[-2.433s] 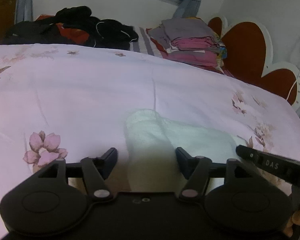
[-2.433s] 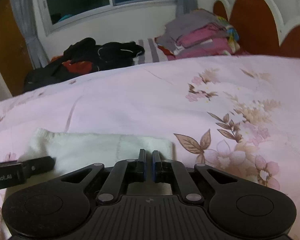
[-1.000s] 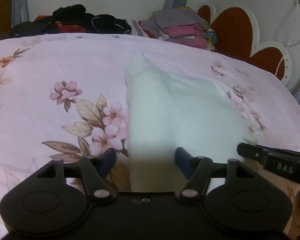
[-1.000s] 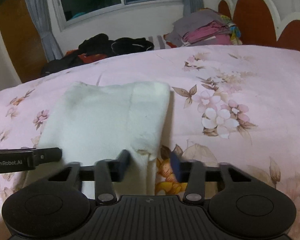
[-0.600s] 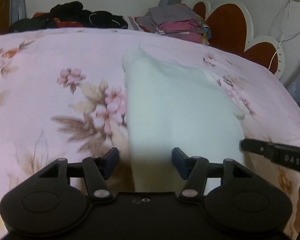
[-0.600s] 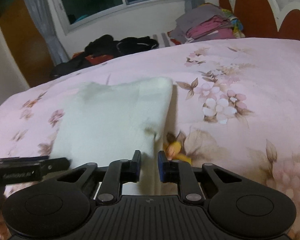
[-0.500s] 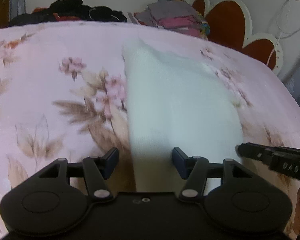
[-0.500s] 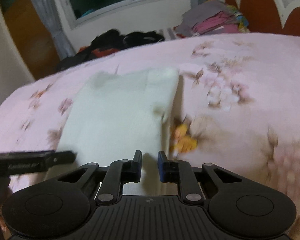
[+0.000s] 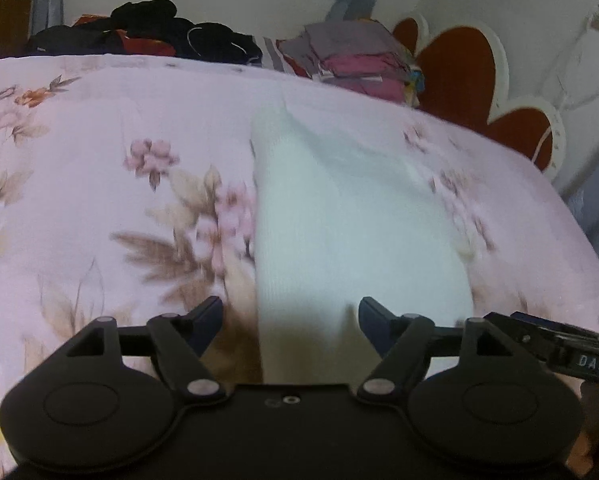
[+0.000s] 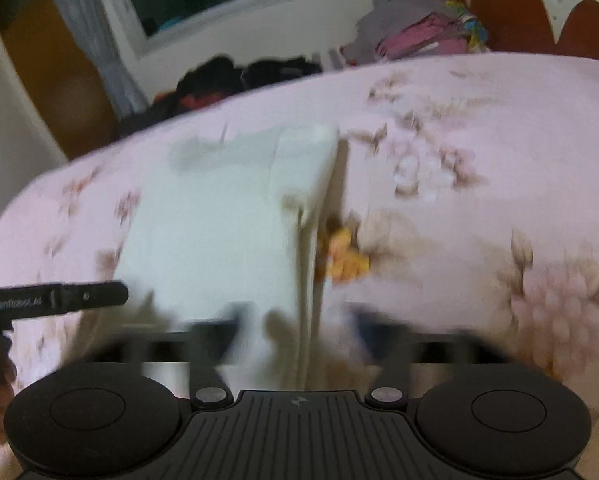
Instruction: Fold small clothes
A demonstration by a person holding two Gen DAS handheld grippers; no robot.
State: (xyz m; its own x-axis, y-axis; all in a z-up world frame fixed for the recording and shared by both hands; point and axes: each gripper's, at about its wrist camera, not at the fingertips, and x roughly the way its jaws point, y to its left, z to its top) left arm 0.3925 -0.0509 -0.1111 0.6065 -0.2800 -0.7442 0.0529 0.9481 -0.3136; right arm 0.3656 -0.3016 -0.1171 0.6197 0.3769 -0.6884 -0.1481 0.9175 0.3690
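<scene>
Here, a white garment (image 9: 351, 232) is laid flat on the pink floral bedspread (image 9: 99, 168). The left gripper (image 9: 290, 320) is held with its jaws wide apart over the garment's near edge. The right gripper (image 10: 299, 328) is blurred, its jaws seemingly spread beside the garment's right fold.

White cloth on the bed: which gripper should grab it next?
Probably either: the left gripper is open astride the white cloth's near-left edge, the right gripper, blurred but open, astride its near-right edge; the sharper left view favors left.
</scene>
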